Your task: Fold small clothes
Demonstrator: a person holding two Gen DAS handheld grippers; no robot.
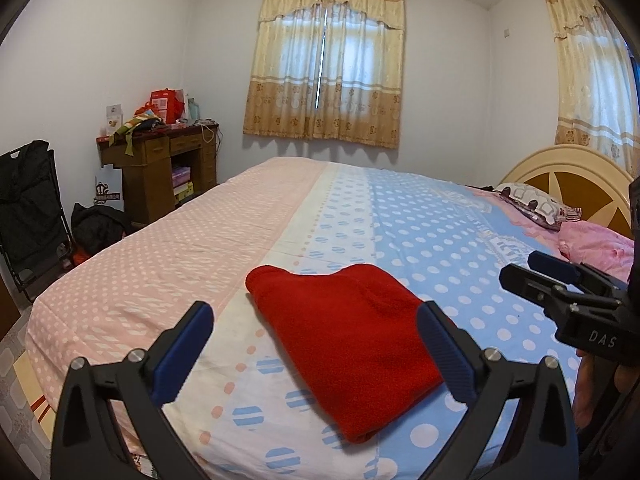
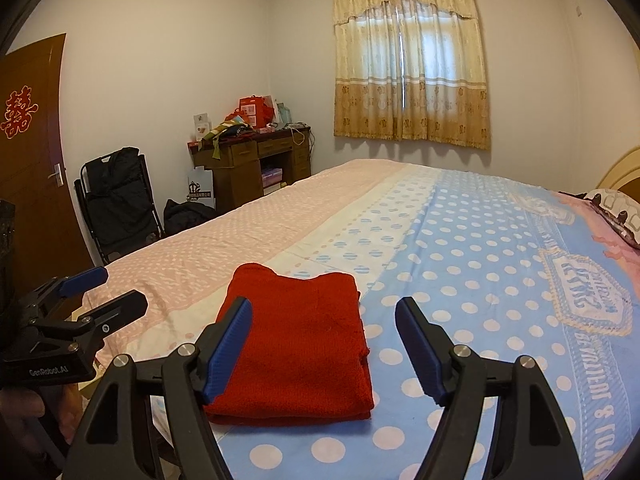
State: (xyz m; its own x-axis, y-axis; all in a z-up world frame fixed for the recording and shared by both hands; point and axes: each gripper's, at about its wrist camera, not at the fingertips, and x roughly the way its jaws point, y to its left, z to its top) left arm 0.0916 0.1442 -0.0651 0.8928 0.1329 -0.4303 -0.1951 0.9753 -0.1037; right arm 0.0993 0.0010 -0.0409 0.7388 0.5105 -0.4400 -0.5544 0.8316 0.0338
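The red knit garment [image 1: 344,344] lies folded into a thick rectangle near the front edge of the bed [image 1: 168,264], on the polka-dot bedspread [image 1: 440,240] where its white strip meets the blue part, with the pink part off to the left. My left gripper [image 1: 316,350] hangs above the garment's near side with its blue-padded fingers [image 1: 184,352] spread wide; the cloth shows between them in the left wrist view, but neither pad touches it. My right gripper [image 2: 324,346] is also apart, somewhat narrower, hovering over the garment's near right corner with nothing pinched between its pads. In the right wrist view the fold looks tidy: flat top, stacked layers at the near edge, a slight bump at the far left corner. Each gripper shows at the edge of the other's view, level with it and just beside it. Farther back, a patterned pillow [image 1: 536,200] and a pink quilt [image 1: 596,244] sit by the headboard [image 1: 568,168], a cluttered wooden desk [image 2: 256,160] stands against the far wall beside a black folding chair [image 2: 116,200], and drawn yellow curtains [image 2: 412,72] cover the window.
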